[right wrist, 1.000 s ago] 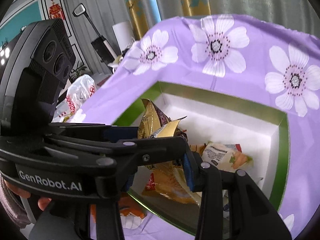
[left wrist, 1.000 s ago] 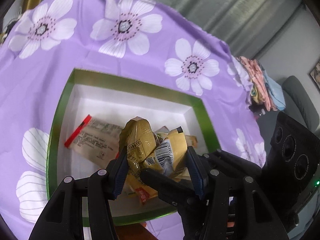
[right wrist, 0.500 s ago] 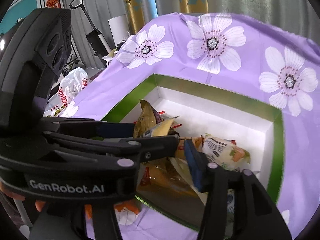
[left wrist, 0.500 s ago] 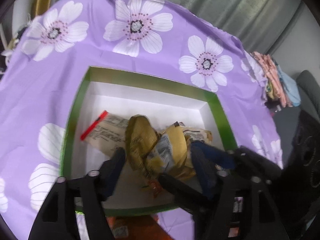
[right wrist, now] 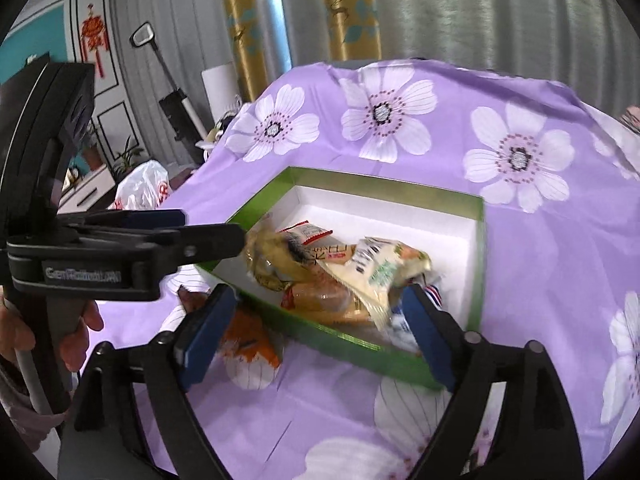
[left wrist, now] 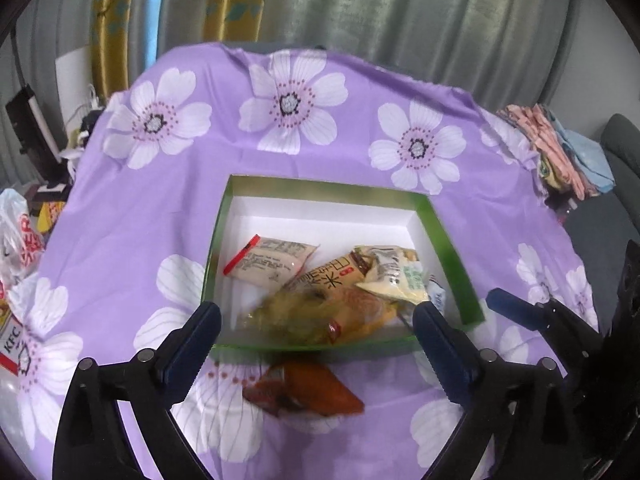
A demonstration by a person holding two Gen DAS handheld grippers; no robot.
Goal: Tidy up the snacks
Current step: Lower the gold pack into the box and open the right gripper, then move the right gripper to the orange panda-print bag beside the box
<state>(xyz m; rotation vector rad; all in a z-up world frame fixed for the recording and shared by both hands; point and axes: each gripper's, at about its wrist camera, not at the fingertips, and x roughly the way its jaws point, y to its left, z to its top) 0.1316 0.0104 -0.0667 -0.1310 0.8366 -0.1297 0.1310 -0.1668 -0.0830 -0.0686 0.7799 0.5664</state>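
Your left gripper stands wide apart, nothing between its blue pads; its jaws have just been opening, and the same holds for your right gripper. Both hang just outside the near wall of the green box, the landmark for all places below.

Inside the box, on its white floor, lies a heap of snack packets. A pale packet with a red strip rests toward the far left corner. A blurred gold packet lies against the near wall. An orange-yellow packet with dark characters sits at the centre, and a cream packet with green print leans on it toward the right wall.

Outside the box, just beside its near wall, an orange packet lies on the purple flowered cloth covering the desk. Your hand grips the left gripper's handle, left of the box in the right wrist view.
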